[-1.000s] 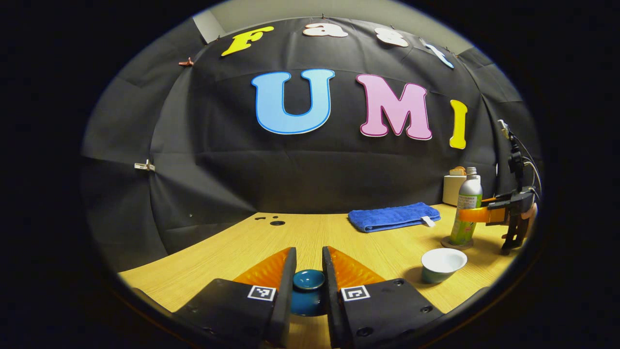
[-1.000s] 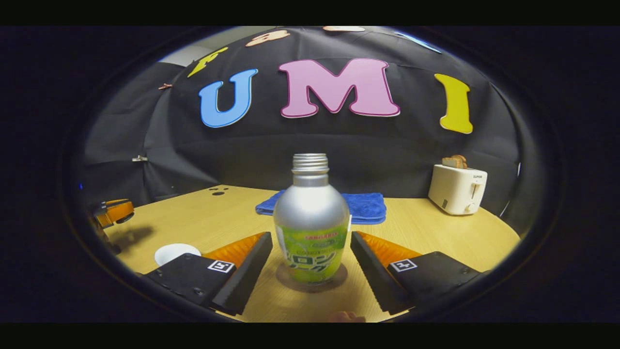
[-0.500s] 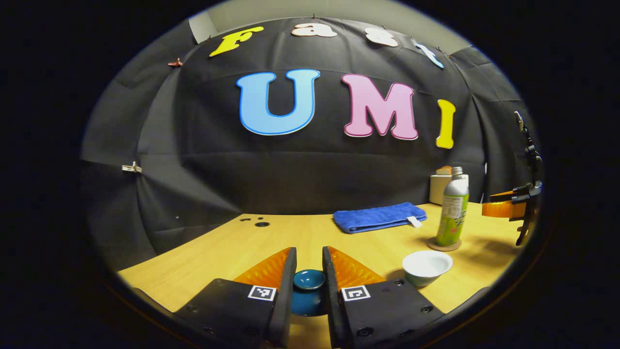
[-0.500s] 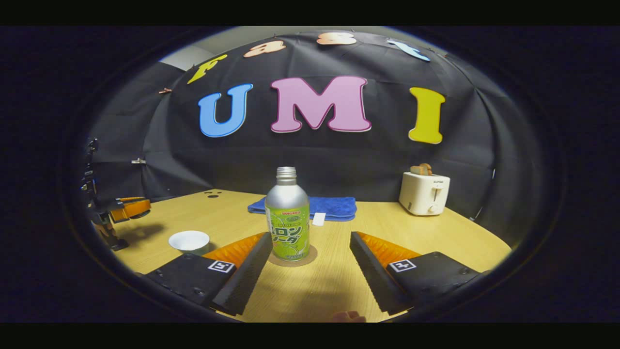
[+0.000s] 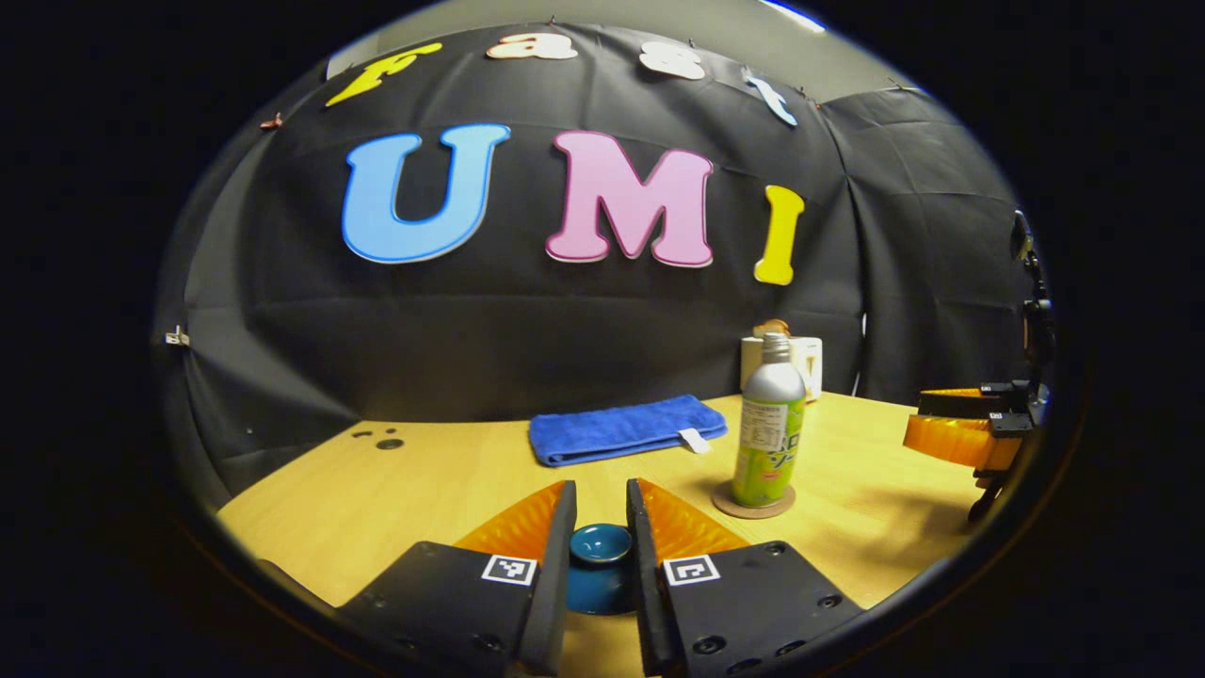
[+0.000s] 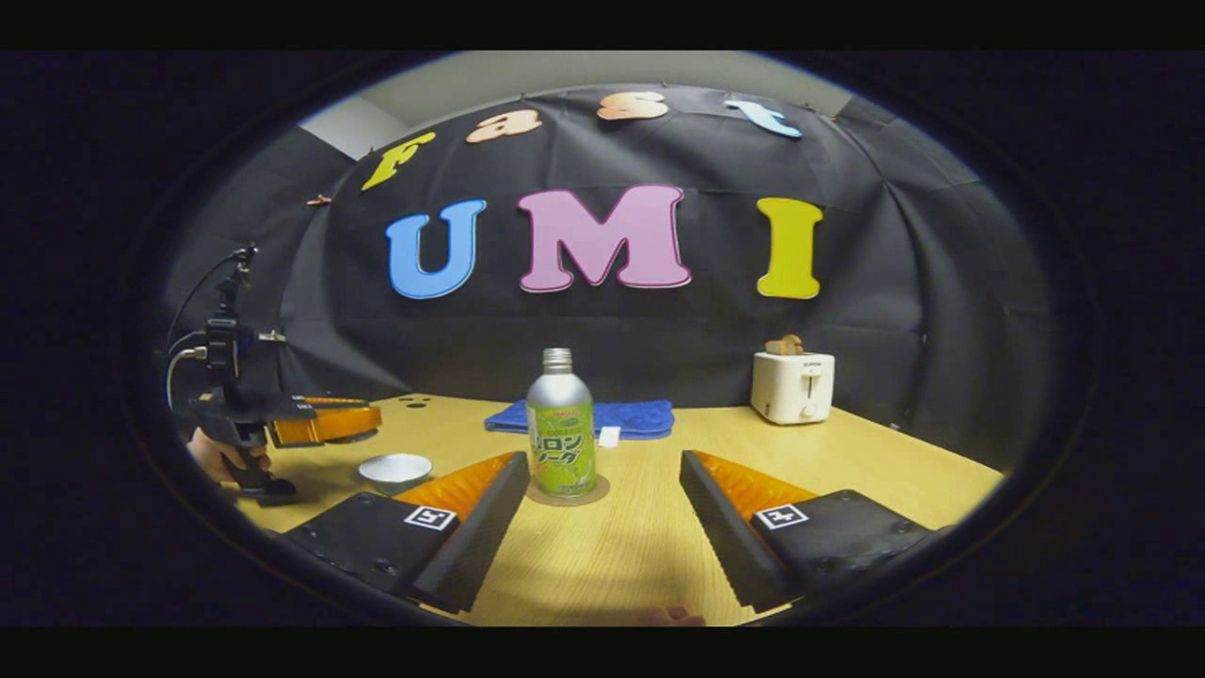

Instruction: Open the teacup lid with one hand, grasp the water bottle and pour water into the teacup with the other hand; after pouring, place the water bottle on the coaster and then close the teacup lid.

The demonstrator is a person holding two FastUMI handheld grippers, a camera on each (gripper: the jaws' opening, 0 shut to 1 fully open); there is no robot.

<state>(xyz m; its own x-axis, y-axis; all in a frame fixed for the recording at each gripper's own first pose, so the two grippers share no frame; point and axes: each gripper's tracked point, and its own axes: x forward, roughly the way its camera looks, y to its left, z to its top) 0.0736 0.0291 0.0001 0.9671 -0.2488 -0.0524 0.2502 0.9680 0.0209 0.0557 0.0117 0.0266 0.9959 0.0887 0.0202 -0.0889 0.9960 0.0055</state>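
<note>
The left gripper (image 5: 600, 565) is clamped on the teacup lid (image 5: 600, 544); the right gripper (image 6: 602, 527) has its fingers apart, clear of the water bottle (image 6: 560, 438) on its coaster (image 6: 567, 492). Lowered off-centre, the lid could clip the teacup (image 6: 396, 471) rim and slosh water.

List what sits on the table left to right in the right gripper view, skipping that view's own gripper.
Left gripper → teacup → water bottle on its coaster → toaster.

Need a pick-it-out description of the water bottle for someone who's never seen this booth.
On the wooden table, find the folded blue towel along the back wall. Just in front of it the water bottle stands upright on a round coaster. It is the only tall item: silver shoulders, green label, unlike the squat white toaster.
</note>
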